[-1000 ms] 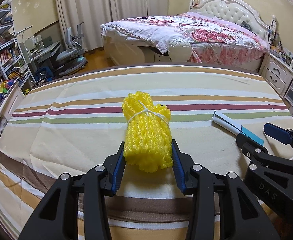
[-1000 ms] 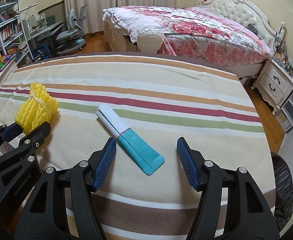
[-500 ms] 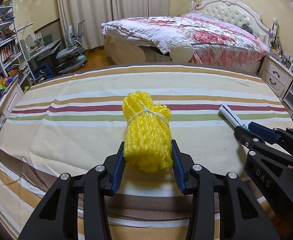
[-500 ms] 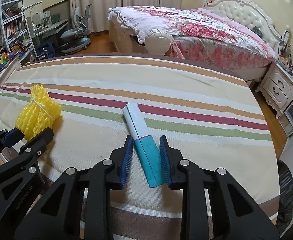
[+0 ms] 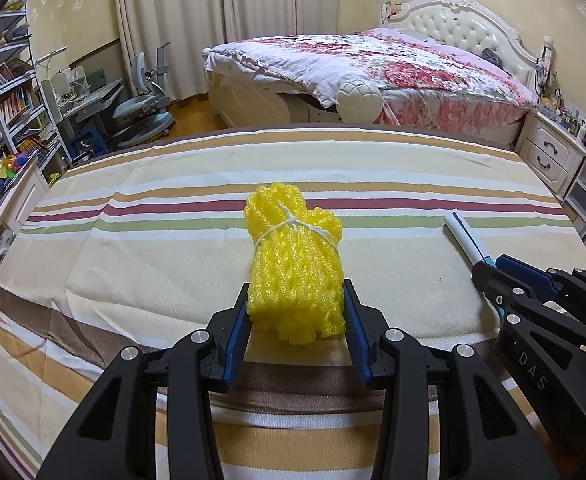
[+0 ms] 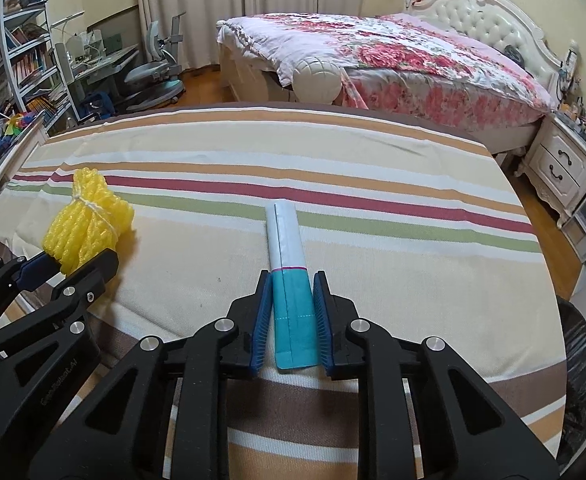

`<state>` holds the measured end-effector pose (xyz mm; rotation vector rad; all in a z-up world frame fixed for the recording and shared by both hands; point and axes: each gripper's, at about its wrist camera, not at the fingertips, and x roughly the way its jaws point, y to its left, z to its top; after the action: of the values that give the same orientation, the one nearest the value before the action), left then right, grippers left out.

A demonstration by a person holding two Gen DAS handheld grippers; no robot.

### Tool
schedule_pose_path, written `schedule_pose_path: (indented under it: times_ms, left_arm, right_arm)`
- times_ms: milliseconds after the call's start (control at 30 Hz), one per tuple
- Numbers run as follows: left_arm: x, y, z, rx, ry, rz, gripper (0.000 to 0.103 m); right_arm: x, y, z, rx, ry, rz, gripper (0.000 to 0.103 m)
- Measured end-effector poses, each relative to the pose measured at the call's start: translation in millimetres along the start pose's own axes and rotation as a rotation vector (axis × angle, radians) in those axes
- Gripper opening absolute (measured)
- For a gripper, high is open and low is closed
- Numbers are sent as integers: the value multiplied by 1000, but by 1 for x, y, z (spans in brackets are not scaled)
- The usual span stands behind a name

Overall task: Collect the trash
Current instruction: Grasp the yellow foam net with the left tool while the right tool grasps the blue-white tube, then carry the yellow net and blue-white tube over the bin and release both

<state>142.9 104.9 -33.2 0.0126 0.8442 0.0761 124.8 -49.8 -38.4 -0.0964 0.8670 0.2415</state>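
A yellow foam net bundle (image 5: 295,268) tied with white string lies on the striped tablecloth (image 5: 173,264). My left gripper (image 5: 297,308) is shut on its near end; the bundle also shows in the right wrist view (image 6: 87,224). A white and teal tube-shaped wrapper (image 6: 289,264) lies on the cloth to the right. My right gripper (image 6: 291,304) is shut on its teal end. In the left wrist view only the wrapper's white end (image 5: 465,236) shows, beyond the right gripper (image 5: 505,272).
A black trash bag (image 6: 579,368) hangs at the table's right edge. Beyond the table stand a bed (image 5: 373,68), a white nightstand (image 6: 561,164), a desk chair (image 5: 145,108) and bookshelves (image 5: 9,92).
My right gripper moved forward around the wrapper and closed on its teal end. My left gripper has stayed shut on the yellow bundle.
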Motion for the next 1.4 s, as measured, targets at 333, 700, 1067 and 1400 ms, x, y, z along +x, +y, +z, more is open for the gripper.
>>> schedule_pose_path:
  times_ms: [333, 700, 1067, 1400]
  left_arm:
    - [-16, -9, -17, 10, -5, -18, 43]
    - [-40, -30, -40, 42, -23, -49, 43]
    - [-58, -60, -55, 89, -37, -83, 43]
    - [-78, -112, -59, 155, -77, -173, 43]
  right_arm:
    - [-29, -10, -25, 30, -20, 1, 21]
    - [-67, -36, -57, 84, -54, -26, 21]
    - [-91, -77, -85, 157, -70, -71, 21]
    - [-116, -125, -105, 228, -107, -166, 21]
